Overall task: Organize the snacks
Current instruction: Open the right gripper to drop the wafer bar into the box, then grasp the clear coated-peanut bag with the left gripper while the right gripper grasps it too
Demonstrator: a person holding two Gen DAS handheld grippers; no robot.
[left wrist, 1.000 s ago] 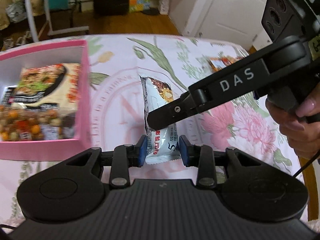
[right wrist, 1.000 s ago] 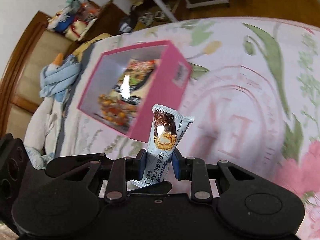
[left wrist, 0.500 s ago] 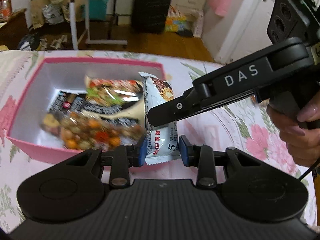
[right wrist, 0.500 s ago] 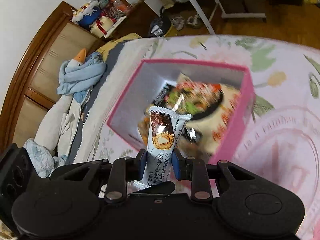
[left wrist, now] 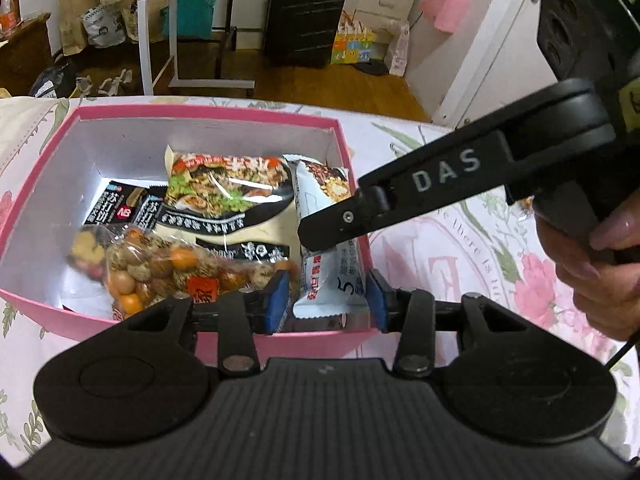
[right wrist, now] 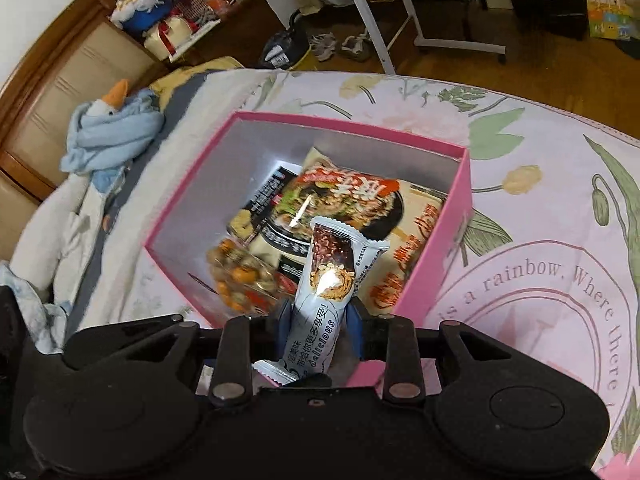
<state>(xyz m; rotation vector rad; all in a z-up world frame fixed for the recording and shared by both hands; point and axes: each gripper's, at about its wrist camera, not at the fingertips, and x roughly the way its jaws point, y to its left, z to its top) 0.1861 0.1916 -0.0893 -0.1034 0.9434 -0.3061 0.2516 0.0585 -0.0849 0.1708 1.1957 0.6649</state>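
Note:
A pink box [left wrist: 200,112] holds a noodle packet [left wrist: 228,188], a bag of nuts [left wrist: 168,268] and black packets [left wrist: 120,204]. Over its right near corner a white chocolate snack bar [left wrist: 332,280] stands between the blue pads of my left gripper [left wrist: 328,300]. Those jaws are opening and a thin gap shows on each side. One finger of my right gripper [left wrist: 344,220] crosses the bar's middle. In the right wrist view my right gripper [right wrist: 320,316] has a white snack bar [right wrist: 324,280] between its pads above the box [right wrist: 344,124]. Its jaws are opening too, but the pads still touch the wrapper.
The box sits on a flowered tablecloth [left wrist: 460,264]. A person's hand [left wrist: 592,272] holds the right gripper's handle. A blue cloth toy [right wrist: 112,132] lies on the bed beyond the box. A black suitcase [left wrist: 306,12] and a white stand [left wrist: 160,40] are on the floor behind.
Both grippers carried the snack bar from above the bare tablecloth to above the pink box. Both pairs of jaws have widened a little; gaps now show beside the left pads.

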